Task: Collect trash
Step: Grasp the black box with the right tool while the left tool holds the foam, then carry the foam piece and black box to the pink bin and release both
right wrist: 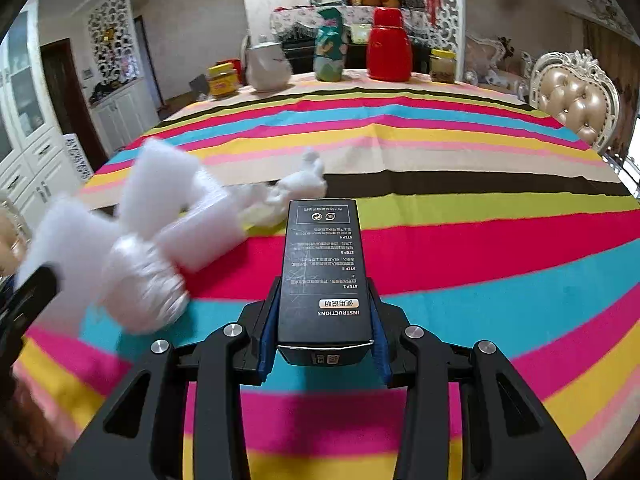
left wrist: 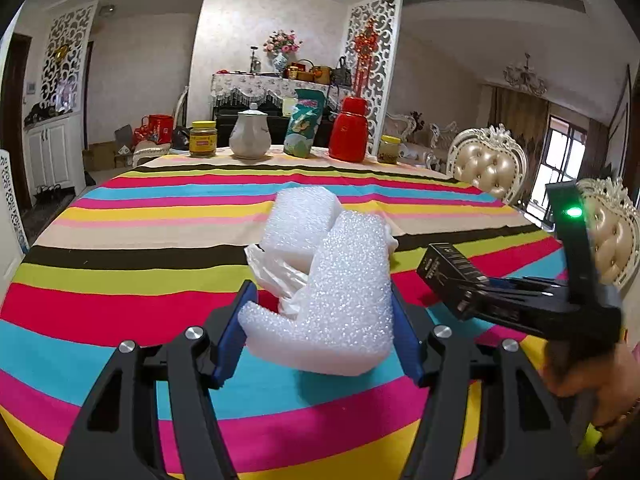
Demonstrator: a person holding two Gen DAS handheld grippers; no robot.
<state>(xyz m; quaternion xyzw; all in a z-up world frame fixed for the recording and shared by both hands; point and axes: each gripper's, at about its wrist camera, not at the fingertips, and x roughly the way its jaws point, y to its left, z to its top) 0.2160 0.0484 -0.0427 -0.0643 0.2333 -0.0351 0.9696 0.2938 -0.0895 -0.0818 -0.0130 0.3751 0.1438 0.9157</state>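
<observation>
Striped tablecloth (right wrist: 480,248), far-edge red flask (right wrist: 389,46), teapot (right wrist: 267,67), jars, unobstructed

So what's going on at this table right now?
A person is clearing trash off the striped tablecloth with two handheld grippers. The left gripper is clamped on a white foam piece, with a plastic bag bunched behind it. The right gripper holds a black box. Both are lifted above the table.
</observation>
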